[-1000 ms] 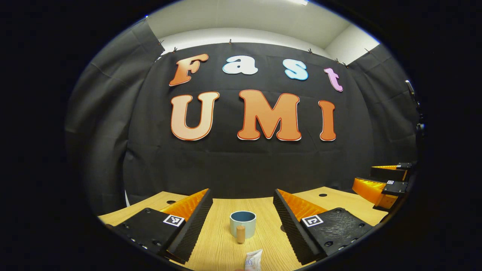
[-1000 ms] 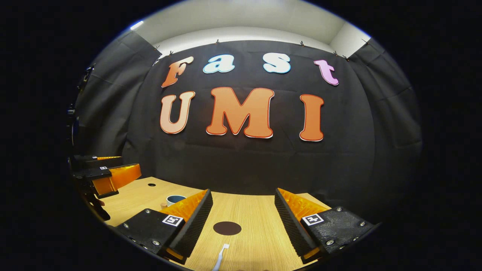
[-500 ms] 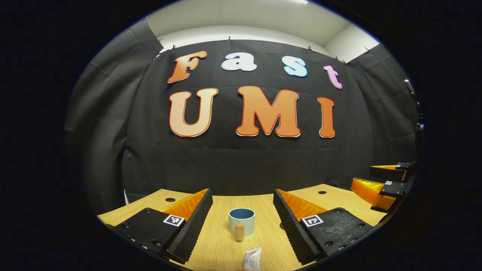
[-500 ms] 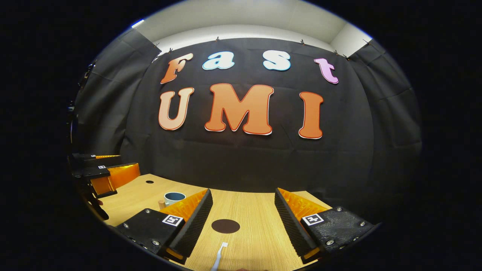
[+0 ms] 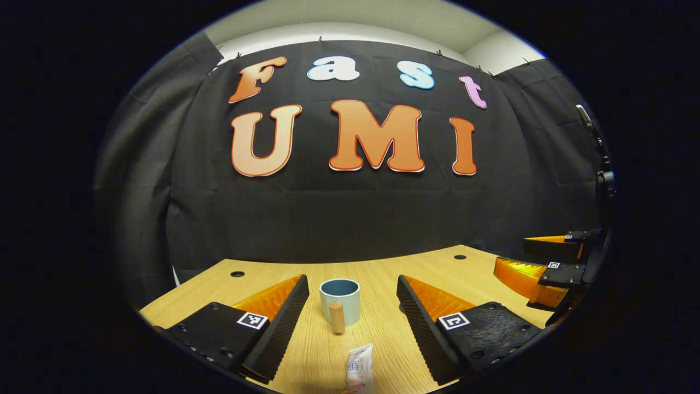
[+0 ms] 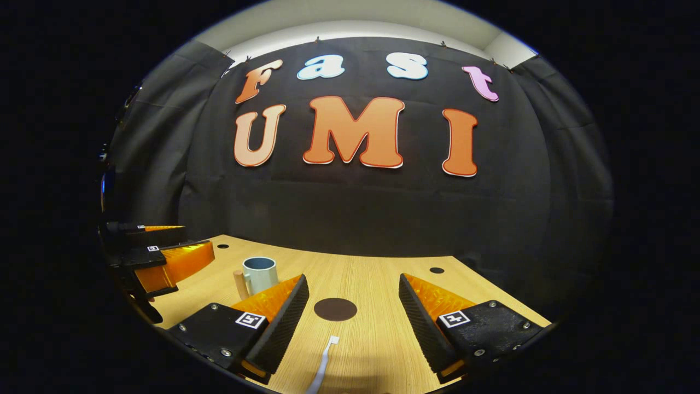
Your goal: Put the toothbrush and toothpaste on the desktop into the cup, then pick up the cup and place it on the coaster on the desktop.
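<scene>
Left gripper view: my left gripper point(image 5: 350, 312) hangs above the wooden tabletop point(image 5: 383, 273) with its ribbed wedge fingers spread wide and nothing between them. Ahead stands the cup point(image 5: 339, 300), a pale blue cylinder with a darker inside and a stubby wooden peg handle facing me. The toothpaste point(image 5: 359, 373), a small crinkled soft tube, lies flat on the tabletop just below the fingers, nearer to me than the cup.

Right gripper view: my right gripper point(image 6: 350, 317) is likewise wide and empty. The toothbrush point(image 6: 324, 365), thin, pale and flat, lies lengthwise between its fingers. Beyond it sits the coaster point(image 6: 335, 309), a dark flat disc; the cup stands well to the left.

Risks, as I judge them: the toothbrush lies so low that the fingers may scrape the wood grain or pinch past it. The soft tube may buckle or slip from a light grip. The cup looks light, and a long item dropped in off-centre, or a finger knocking the handle, could tip it.
</scene>
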A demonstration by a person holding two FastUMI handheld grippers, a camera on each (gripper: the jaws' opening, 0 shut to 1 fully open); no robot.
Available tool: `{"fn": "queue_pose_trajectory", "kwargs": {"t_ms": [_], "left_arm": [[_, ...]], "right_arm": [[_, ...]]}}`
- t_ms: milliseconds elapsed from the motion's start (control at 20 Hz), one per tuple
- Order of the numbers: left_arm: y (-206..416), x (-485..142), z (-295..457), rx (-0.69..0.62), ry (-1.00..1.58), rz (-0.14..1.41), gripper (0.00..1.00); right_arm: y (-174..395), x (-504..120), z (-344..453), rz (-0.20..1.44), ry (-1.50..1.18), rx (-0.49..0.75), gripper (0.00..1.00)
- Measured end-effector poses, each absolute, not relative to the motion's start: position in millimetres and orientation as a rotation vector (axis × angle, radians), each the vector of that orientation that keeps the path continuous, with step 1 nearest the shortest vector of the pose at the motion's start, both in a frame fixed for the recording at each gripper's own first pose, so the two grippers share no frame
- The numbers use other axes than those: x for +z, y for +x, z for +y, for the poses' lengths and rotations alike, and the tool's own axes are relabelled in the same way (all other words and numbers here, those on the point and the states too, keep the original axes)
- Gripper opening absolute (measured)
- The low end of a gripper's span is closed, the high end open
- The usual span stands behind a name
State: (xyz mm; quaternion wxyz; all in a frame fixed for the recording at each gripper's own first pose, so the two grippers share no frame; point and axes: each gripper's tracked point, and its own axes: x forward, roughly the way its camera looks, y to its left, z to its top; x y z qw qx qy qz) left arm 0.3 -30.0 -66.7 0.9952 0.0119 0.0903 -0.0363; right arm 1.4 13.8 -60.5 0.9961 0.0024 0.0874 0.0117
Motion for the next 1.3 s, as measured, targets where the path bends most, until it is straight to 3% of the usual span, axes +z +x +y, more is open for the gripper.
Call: {"fn": "queue_pose_trajectory", "kwargs": {"t_ms": [900, 1300], "left_arm": [[-6.2, -170.5, -35.6, -0.071, 0.062, 0.514, 0.97], [-18.2, -211.2, -32.0, -0.064, 0.083, 0.628, 0.98]], "right_arm": [[-11.6, -158.0, 48.7, 0.515, -0.043, 0.112, 0.98], [-31.3, -212.9, 52.6, 0.724, -0.096, 0.135, 0.86]]}}
